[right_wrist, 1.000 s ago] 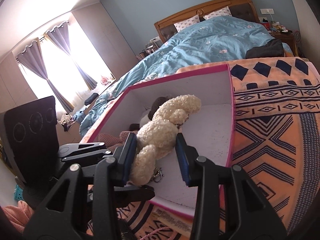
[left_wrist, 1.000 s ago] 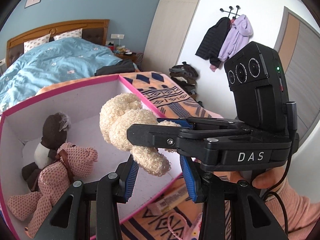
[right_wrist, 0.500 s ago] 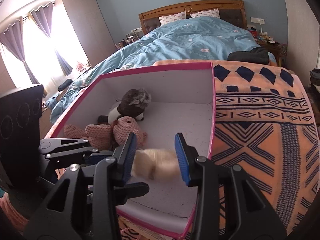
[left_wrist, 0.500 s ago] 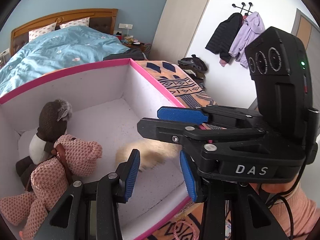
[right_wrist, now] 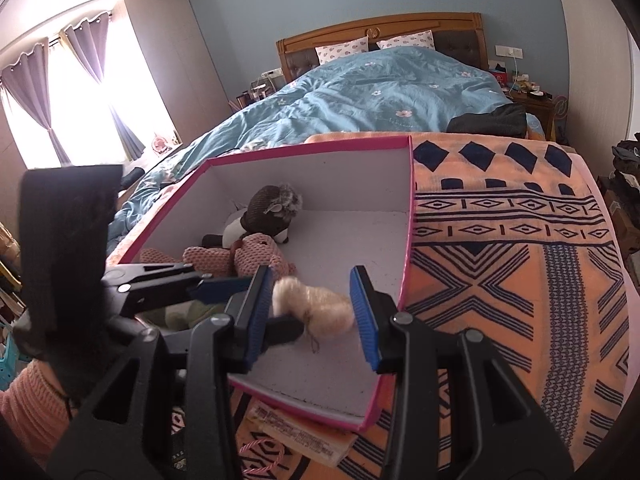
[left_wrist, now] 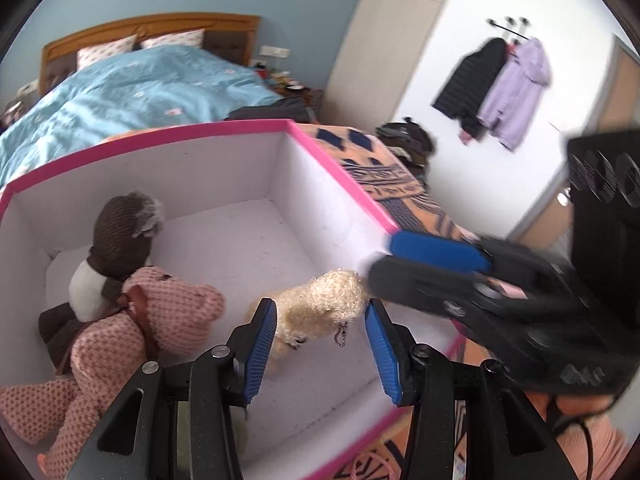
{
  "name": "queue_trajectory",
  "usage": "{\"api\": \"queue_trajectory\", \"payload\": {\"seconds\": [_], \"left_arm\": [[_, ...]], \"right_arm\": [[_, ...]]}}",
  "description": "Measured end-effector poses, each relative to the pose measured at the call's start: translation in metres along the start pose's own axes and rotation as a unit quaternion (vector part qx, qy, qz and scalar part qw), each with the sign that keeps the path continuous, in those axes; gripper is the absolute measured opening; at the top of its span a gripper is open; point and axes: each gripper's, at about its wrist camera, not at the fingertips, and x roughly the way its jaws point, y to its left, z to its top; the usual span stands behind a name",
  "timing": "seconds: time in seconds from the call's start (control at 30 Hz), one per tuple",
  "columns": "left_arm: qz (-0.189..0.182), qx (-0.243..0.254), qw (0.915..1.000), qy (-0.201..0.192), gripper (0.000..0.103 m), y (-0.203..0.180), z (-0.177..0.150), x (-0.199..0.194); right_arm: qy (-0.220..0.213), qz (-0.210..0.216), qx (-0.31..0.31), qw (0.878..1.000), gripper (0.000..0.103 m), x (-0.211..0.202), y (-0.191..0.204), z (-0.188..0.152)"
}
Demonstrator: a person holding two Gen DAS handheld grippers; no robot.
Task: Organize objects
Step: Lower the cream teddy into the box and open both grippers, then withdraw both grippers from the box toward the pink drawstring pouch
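Inside the pink-rimmed white cardboard box [left_wrist: 340,164] on the orange patterned blanket [right_wrist: 520,264], a cream curly plush toy [left_wrist: 320,308] is lying on the floor near the front right corner, released. Left gripper [left_wrist: 320,344] is hovering over it, jaws just been opening, nothing pinched; right gripper [right_wrist: 312,312] is hanging part-open and empty too. Sitting along the left wall: a pink knitted bear [left_wrist: 132,340] leaning on a brown-and-white plush [left_wrist: 116,248]. Three toys stowed; a flat packet [right_wrist: 296,428] is still lying outside under the front edge.
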Motion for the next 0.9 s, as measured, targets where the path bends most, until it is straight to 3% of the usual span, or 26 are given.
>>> {"api": "queue_trajectory", "payload": {"seconds": [0.27,0.4,0.57,0.73,0.9], "left_arm": [[0.021,-0.067,0.9975,0.007,0.047,0.028,0.019,0.005],[0.038,-0.083,0.9956,0.019,0.048,0.032,0.021,0.007],[0.063,-0.104,0.9925,0.002,0.051,0.039,0.025,-0.001],[0.057,-0.11,0.9923,0.002,0.052,0.043,0.033,-0.004],[0.057,-0.095,0.9938,-0.006,0.07,0.037,0.036,-0.006]], "right_arm": [[-0.021,0.016,0.033,0.999,0.047,-0.021,-0.01,-0.002],[-0.022,0.024,0.042,0.999,0.047,-0.024,-0.012,-0.005],[-0.022,0.031,0.046,0.998,0.048,-0.027,-0.013,-0.009],[-0.02,0.036,0.045,0.998,0.049,-0.029,-0.011,-0.015],[-0.019,0.042,0.048,0.998,0.052,-0.031,-0.011,-0.019]]}}
